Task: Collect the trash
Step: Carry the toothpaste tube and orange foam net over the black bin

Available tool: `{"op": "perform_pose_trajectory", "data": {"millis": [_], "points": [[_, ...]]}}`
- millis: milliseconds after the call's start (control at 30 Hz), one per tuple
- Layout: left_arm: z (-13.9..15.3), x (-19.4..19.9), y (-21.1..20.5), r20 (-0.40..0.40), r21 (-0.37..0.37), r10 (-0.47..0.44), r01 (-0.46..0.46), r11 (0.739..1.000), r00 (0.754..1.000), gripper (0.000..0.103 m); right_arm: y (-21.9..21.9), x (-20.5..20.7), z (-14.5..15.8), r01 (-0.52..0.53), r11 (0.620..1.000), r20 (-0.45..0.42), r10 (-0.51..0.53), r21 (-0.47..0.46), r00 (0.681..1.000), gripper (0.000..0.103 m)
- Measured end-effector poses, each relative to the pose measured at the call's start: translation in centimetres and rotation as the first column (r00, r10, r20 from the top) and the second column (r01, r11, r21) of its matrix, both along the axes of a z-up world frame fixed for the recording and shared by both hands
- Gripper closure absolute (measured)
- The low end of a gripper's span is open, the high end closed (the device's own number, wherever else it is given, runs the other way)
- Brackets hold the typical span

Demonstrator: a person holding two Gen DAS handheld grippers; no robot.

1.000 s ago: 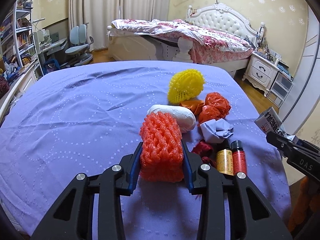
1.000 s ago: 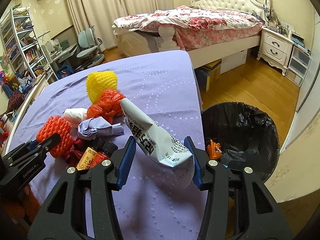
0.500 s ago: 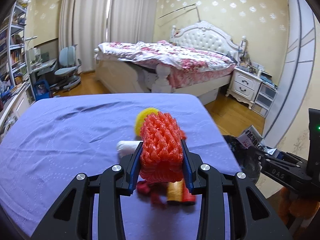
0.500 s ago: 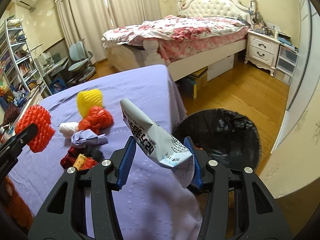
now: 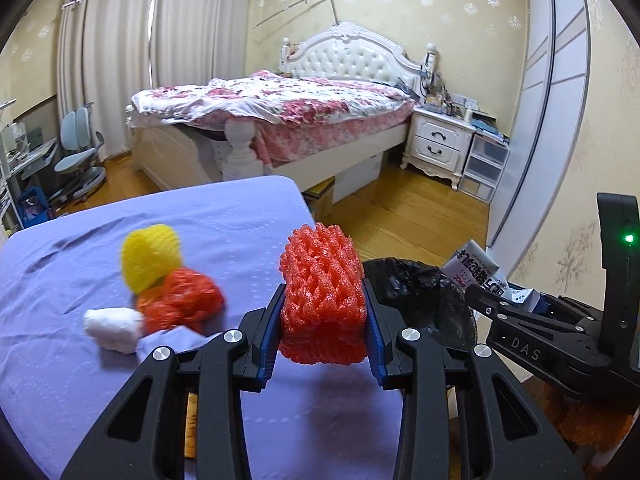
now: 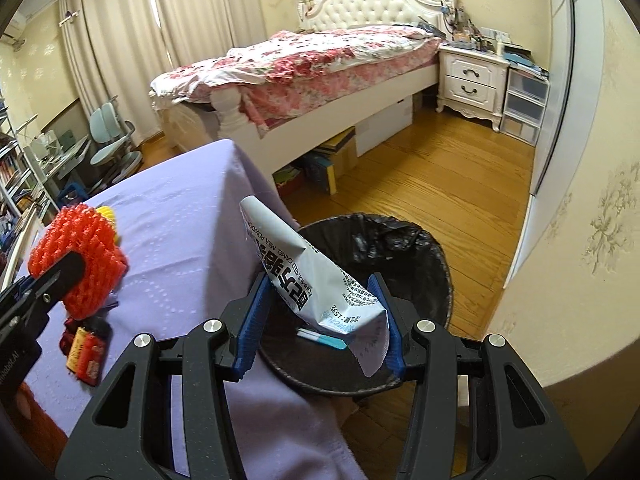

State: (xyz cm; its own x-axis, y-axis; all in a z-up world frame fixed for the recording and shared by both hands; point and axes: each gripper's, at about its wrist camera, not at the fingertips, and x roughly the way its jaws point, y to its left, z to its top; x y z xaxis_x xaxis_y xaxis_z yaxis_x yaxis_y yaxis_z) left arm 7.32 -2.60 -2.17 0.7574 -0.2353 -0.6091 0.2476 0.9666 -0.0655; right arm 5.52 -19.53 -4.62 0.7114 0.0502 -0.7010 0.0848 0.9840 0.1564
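Note:
My left gripper (image 5: 323, 336) is shut on a red foam net (image 5: 322, 292) and holds it above the purple table near its right edge. It also shows in the right wrist view (image 6: 76, 264). My right gripper (image 6: 320, 320) is shut on a white milk powder packet (image 6: 312, 276) over the black-lined trash bin (image 6: 424, 248), which stands on the floor beside the table. The packet (image 5: 480, 272) and bin (image 5: 424, 300) also show in the left wrist view. A yellow foam net (image 5: 150, 256), a red plastic bag (image 5: 180, 304) and a white wad (image 5: 112, 328) lie on the table.
The table has a purple cloth (image 6: 176, 224). Small red and yellow bottles (image 6: 86, 354) lie near its front. Some trash lies inside the bin. A bed (image 6: 304, 60), a nightstand (image 6: 472, 76) and wooden floor (image 6: 440, 176) lie beyond.
Both grippers have swung right toward the bin with their loads. The red net is now lifted off the table, and the packet is now over the bin's opening.

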Motion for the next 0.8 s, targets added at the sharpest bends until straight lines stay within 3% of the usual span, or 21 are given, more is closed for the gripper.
{"op": "perform_pose_trajectory", "data": {"millis": [400, 800], "points": [[-3.1, 3.4, -4.4, -0.071, 0.048, -0.037, 0.04, 0.998, 0.997, 0.065, -3.2, 2.2, -2.7, 0.04, 0.999, -0.045, -0.04, 0.006, 0.998, 0.054], [-3.8, 3.9, -6.5, -0.09, 0.086, -0.057, 0.065, 0.994, 0.994, 0.061, -5.0, 3.5, -3.7, 0.06, 0.998, -0.06, -0.059, 0.029, 0.996, 0.053]]}}
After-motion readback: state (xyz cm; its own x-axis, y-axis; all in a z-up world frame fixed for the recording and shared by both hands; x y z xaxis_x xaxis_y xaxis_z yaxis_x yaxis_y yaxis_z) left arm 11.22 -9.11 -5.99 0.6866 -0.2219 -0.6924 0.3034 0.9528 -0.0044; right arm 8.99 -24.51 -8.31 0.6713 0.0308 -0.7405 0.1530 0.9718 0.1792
